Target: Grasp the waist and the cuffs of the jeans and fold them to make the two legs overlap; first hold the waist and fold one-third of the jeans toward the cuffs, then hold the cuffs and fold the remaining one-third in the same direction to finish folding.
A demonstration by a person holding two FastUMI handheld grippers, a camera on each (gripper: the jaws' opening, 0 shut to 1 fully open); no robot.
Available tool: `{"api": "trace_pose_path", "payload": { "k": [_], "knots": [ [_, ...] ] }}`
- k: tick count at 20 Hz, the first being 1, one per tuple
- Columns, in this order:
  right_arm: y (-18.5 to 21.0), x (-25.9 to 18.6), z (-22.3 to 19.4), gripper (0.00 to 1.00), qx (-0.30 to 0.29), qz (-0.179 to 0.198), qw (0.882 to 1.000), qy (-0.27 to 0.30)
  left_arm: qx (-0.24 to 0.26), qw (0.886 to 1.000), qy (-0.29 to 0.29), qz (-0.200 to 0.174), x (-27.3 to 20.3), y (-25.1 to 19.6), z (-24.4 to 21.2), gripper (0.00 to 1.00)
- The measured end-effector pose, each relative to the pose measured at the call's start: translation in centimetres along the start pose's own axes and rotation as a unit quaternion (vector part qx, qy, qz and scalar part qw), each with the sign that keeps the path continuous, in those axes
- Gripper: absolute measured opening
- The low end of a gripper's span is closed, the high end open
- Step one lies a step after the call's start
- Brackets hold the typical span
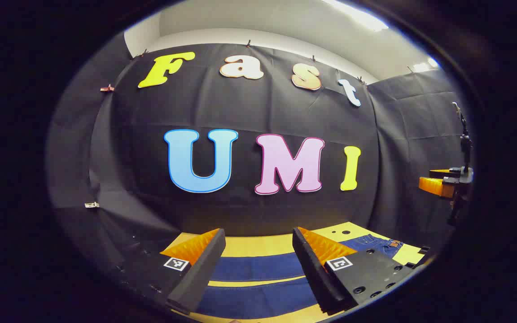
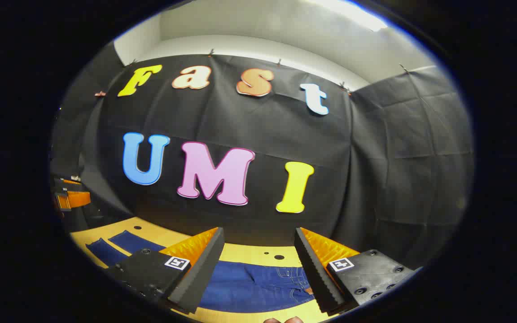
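Observation:
Blue jeans lie flat on a yellow table [image 1: 258, 244]. In the left gripper view the two legs [image 1: 258, 269] run side by side beneath my left gripper [image 1: 258, 264], which is open and holds nothing; the waist [image 1: 377, 244] lies off to the right. In the right gripper view my right gripper [image 2: 258, 264] hangs open above the waist end of the jeans [image 2: 258, 282], and the cuffs [image 2: 119, 246] lie far left. Each view catches the other gripper at its edge: the right gripper [image 1: 447, 184] at the right, the left gripper [image 2: 70, 197] at the left.
The black cloth wall [image 1: 258, 112] stands right behind the table and wraps round the right side [image 2: 411, 157]. Small round holes [image 2: 279, 257] mark the tabletop [image 2: 240, 253] behind the jeans.

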State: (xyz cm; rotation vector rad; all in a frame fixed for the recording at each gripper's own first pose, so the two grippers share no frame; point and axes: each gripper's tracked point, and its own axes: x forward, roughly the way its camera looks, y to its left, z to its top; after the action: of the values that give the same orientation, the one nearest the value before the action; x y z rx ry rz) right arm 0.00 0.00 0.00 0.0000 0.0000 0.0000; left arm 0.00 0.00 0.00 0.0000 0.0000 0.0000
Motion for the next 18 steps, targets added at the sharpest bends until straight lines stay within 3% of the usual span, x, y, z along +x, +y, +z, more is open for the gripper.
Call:
{"api": "trace_pose_path", "payload": {
  "k": [7,11,15,18],
  "knots": [
    [1.8,0.3,1.5,0.96,-0.056,0.014,0.998,-0.01,0.016,1.0,0.007,0.015,-1.4,4.6,-0.4,0.95],
    [0.8,-0.1,1.2,0.94,-0.078,-0.01,0.997,-0.007,0.011,0.999,0.013,0.033,-1.7,6.3,-0.6,0.95],
    [0.3,-0.4,1.5,0.96,-0.067,-0.02,0.998,-0.007,-0.01,0.999,0.018,0.031,-1.7,6.2,-0.9,0.96],
    [0.3,-0.3,-0.2,0.96,-0.06,-0.016,0.998,0.016,0.011,0.999,0.022,0.025,-1.7,6.1,-1.2,0.95]
  ]
}}
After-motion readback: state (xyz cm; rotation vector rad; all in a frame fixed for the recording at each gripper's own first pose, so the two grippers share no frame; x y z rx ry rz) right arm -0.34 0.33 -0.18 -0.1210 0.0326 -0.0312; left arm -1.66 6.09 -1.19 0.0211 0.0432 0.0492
